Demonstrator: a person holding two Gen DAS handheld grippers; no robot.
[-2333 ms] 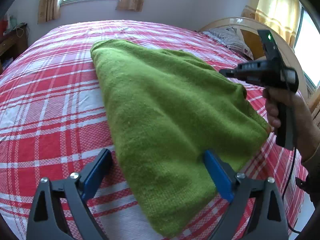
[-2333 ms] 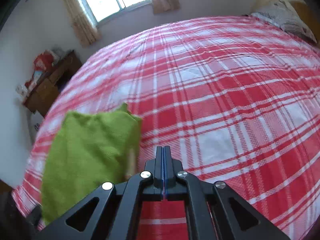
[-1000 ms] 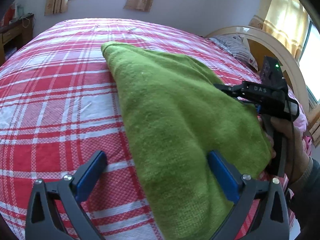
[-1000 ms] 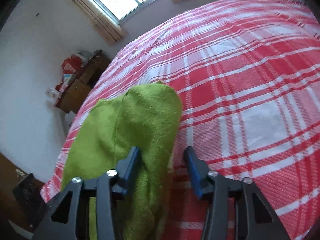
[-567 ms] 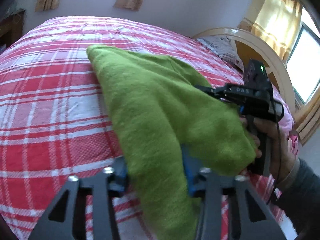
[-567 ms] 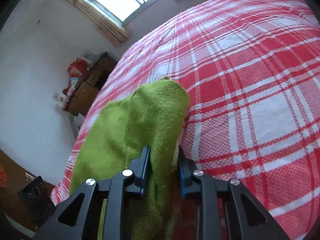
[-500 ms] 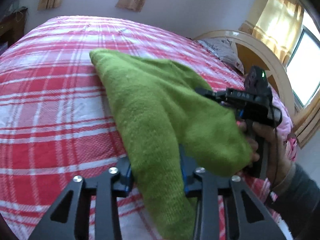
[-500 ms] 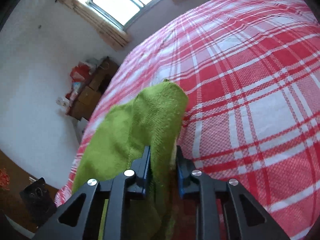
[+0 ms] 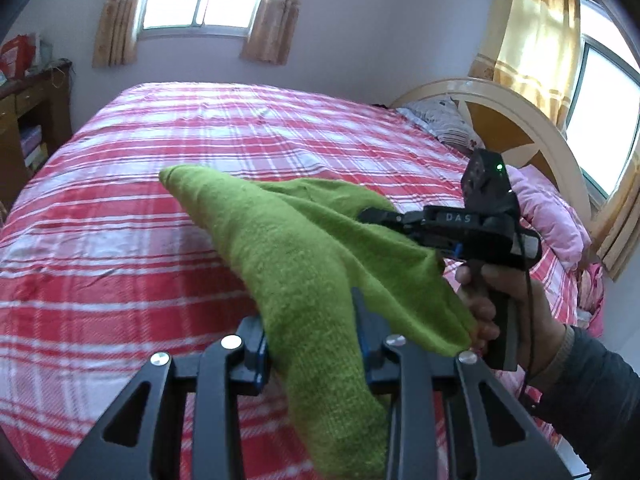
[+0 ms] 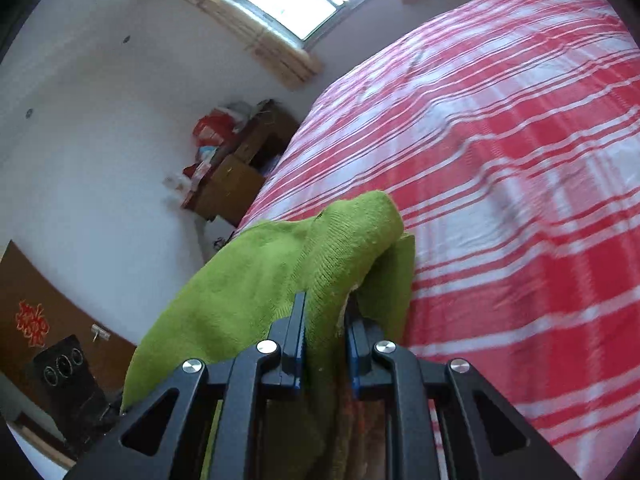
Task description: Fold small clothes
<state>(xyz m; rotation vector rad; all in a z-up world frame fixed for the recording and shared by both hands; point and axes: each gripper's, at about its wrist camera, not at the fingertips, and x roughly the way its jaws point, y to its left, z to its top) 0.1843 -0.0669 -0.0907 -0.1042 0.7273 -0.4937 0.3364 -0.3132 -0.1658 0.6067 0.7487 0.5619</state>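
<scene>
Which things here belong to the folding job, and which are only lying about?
Part of the job:
- green knitted garment
- left gripper, shut on it
- right gripper, shut on it
- checked bed cover, the work surface

Only lying about:
- pink bedding
- patterned pillow
- wooden cabinet
- black speaker

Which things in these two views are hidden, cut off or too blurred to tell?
- Left wrist view: the green garment covers the left tool's pads; its lower end leaves the frame.
- Left wrist view: the garment hides the right tool's tips.
- Right wrist view: the bedspread is motion-blurred.
</scene>
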